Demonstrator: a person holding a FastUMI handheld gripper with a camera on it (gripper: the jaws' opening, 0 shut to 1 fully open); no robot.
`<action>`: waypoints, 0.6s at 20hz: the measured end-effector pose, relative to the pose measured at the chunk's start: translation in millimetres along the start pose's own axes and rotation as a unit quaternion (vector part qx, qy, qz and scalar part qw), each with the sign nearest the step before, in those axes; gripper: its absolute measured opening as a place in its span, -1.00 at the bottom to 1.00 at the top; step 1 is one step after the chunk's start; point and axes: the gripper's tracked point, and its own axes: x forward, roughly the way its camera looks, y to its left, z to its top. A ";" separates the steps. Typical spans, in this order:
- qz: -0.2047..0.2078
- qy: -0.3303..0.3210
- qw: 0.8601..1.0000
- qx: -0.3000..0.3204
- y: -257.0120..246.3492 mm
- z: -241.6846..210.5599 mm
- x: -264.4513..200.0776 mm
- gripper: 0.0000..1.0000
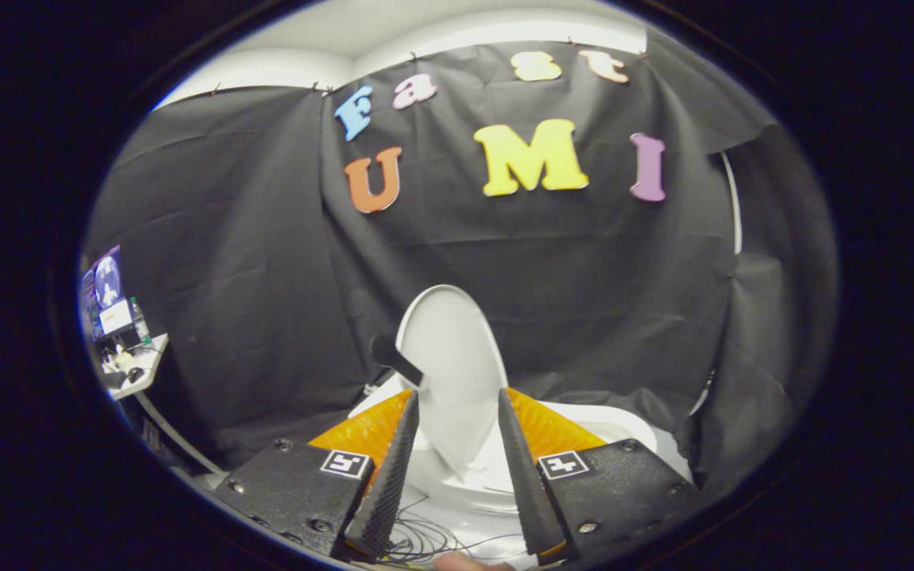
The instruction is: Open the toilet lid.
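Gripper (458, 404) fingers stand apart, one on each side of the toilet lid (453, 357), and the lid's lower part sits in the gap between them; I cannot tell if the fingers touch the lid or just stand beside it, so it looks open to me and not squeezing; the lid is straight ahead of the gripper and very close, standing up tall and tipped a little, with its long way going up and down and its round top well above the fingertips; it looks already lifted off the toilet bowl (616, 424), whose white rim shows just past the right finger; my guess is that the next move is a push or lift away from the gripper, toward the black cloth wall (251, 262) behind, so that the lid leans back all the way; a short dark thing (395, 358) sticks out by the lid's left edge, just above the left finger, and I cannot tell what it is; the lid's hinge is hidden behind the fingers and the lid itself; thin wires (425, 539) lie low down between the fingers; a small white table (140, 366) with little things on it stands far off to the left, too small to make out.
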 end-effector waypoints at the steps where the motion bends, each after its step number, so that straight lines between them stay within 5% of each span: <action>1: -0.015 -0.009 1.000 0.008 -13.8 -8.5 -14.8 0.30; 10: -0.102 -0.068 0.992 -0.004 -93.2 -70.7 -123.9 0.28; 12: -0.106 -0.081 0.991 -0.005 -96.5 -73.5 -138.4 0.52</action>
